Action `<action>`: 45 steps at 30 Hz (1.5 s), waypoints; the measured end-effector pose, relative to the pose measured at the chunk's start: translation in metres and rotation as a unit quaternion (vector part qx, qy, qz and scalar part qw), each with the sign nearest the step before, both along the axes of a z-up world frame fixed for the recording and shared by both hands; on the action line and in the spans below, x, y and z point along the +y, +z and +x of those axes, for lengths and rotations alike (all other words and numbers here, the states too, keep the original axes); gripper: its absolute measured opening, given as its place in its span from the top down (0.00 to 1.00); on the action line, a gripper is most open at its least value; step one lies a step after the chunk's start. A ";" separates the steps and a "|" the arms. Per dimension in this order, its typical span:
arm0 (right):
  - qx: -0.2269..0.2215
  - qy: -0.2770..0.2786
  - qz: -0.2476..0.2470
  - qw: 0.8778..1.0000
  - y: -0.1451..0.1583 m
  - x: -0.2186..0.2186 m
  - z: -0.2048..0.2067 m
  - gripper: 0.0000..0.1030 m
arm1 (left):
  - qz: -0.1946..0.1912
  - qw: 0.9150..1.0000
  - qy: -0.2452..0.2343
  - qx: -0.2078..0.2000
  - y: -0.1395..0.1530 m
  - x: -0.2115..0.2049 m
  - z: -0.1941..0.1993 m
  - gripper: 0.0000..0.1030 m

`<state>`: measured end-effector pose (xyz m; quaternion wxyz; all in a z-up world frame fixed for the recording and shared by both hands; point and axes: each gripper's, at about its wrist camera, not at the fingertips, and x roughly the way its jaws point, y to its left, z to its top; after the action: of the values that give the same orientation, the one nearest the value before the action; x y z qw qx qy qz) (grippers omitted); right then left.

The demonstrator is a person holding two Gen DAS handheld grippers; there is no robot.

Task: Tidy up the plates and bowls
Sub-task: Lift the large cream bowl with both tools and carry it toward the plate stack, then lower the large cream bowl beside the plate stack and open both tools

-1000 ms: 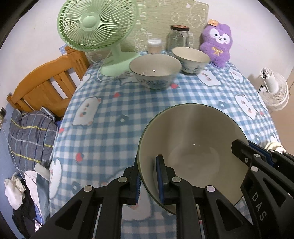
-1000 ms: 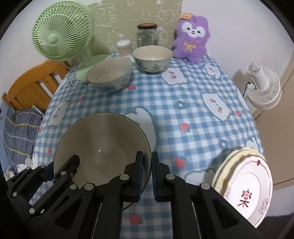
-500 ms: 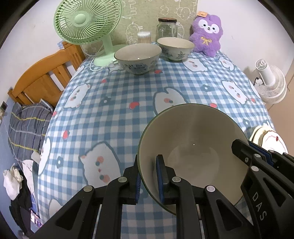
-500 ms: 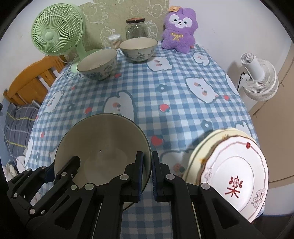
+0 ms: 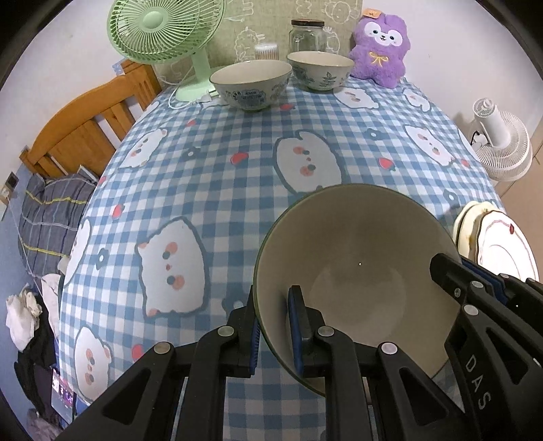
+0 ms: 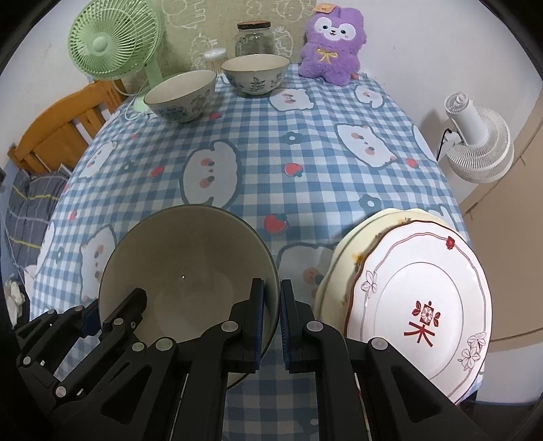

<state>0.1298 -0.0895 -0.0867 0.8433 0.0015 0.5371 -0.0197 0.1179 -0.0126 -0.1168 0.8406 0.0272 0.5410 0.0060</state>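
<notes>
We hold one large bowl [image 5: 356, 271] between both grippers, above the near end of the table [image 5: 237, 190], over its blue checked cloth

Left gripper [image 5: 273, 325]: jaws clamped on the bowl's left rim, one pad outside the wall, one inside

Right gripper [image 6: 271, 319]: jaws clamped on the opposite rim, same way, inner pad inside the bowl, outer pad outside. In the left view it shows as a dark arm reaching over the bowl's right edge

Bowl is plain and pale inside with a dark rim, nothing in it, tipped a little toward the cameras

Just beside the bowl, on our right, a stack of plates [image 6: 417, 305] sits at the table's near right corner; top plate white with a scalloped edge, red mark and small flowers. Whether bowl and plates touch we cannot tell

Far end of the table: two smaller patterned bowls, one to the left [image 5: 251, 83] and one to the right [image 5: 320, 69], close together, well apart from ours. Behind them a green fan [image 5: 166, 30], a glass jar [image 5: 307, 34] and a purple plush toy [image 5: 381, 51]

Off the table to the right stands a white fan [image 6: 478, 142]
</notes>
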 end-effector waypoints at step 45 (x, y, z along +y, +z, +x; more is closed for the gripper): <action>-0.096 0.026 0.011 0.995 0.123 -0.025 -0.005 0.12 | -0.041 0.996 0.005 -0.083 0.112 -0.022 -0.005 0.17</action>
<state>0.1249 -0.1141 0.0367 0.8912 -0.0012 0.4536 0.0079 0.1133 -0.0349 -0.0043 0.8831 -0.0102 0.4690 -0.0099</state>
